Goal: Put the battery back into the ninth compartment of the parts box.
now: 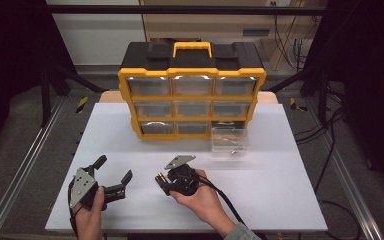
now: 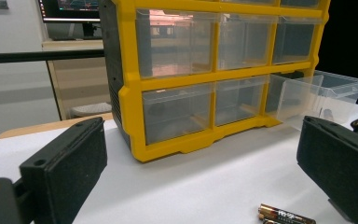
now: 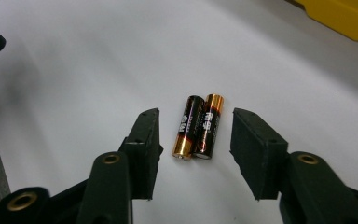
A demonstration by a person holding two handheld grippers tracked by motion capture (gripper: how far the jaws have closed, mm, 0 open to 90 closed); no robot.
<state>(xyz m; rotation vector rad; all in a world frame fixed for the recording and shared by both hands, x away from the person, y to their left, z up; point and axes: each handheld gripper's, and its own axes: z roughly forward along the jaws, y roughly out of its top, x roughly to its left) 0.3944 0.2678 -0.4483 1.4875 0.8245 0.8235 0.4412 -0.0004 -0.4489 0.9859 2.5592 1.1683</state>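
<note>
Black-and-copper, 2 batteries [image 3: 197, 127] lie side by side and touching on the white table [image 1: 280, 200], just below the middle of the right gripper view, between the jaws of the right gripper [image 3: 196, 149]; those jaws stand partly open, a gap on each side, pressing on neither cell. In the high view the left gripper [image 1: 114, 172] sits at lower left, jaws spread wide and holding nothing. Behind, at upper centre, stands the yellow drawer cabinet [image 1: 192, 90], with a clear drawer [image 1: 229, 142] pulled out to its lower right.
</note>
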